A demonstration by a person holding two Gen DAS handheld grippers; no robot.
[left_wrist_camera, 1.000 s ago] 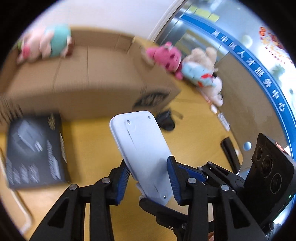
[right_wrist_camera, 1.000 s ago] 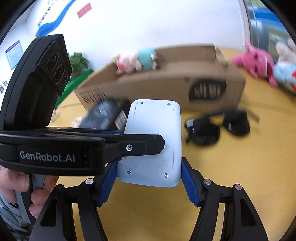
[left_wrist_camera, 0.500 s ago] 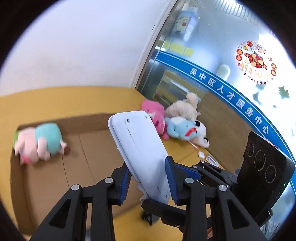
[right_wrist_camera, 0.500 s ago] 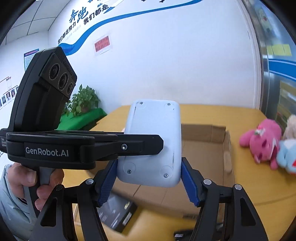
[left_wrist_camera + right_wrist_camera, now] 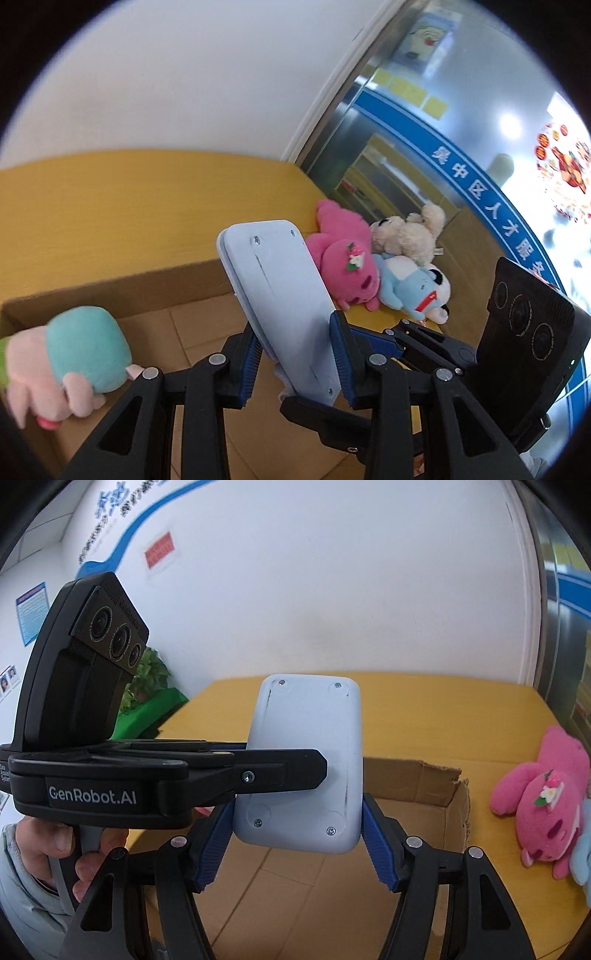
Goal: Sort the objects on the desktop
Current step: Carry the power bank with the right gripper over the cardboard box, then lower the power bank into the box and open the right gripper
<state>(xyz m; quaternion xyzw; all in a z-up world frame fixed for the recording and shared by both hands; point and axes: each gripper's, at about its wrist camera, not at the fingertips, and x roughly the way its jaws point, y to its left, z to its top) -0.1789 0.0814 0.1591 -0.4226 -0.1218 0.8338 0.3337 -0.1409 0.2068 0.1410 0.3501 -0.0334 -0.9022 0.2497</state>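
Note:
A flat white plastic device (image 5: 280,295) (image 5: 306,760) with screws in its back hangs above an open cardboard box (image 5: 110,288) (image 5: 406,779). Both grippers hold it at once. My left gripper (image 5: 295,332) is shut on its thin edges, with blue pads on both faces. My right gripper (image 5: 297,812) is shut across the width of its lower end. Inside the box, at the left, lies a teal and pink plush toy (image 5: 74,354). A hand (image 5: 55,849) grips the left tool's handle.
The box stands on a yellow table (image 5: 110,206) against a white wall. To the right of the box a pink plush (image 5: 343,266) (image 5: 543,805), a cream plush (image 5: 406,236) and a blue plush (image 5: 410,288) lie in a heap. A green plant (image 5: 147,679) stands behind at the left.
Both grippers rose and moved forward with the white device, from in front of the box to above its open top. The black carton and black items on the table left the view.

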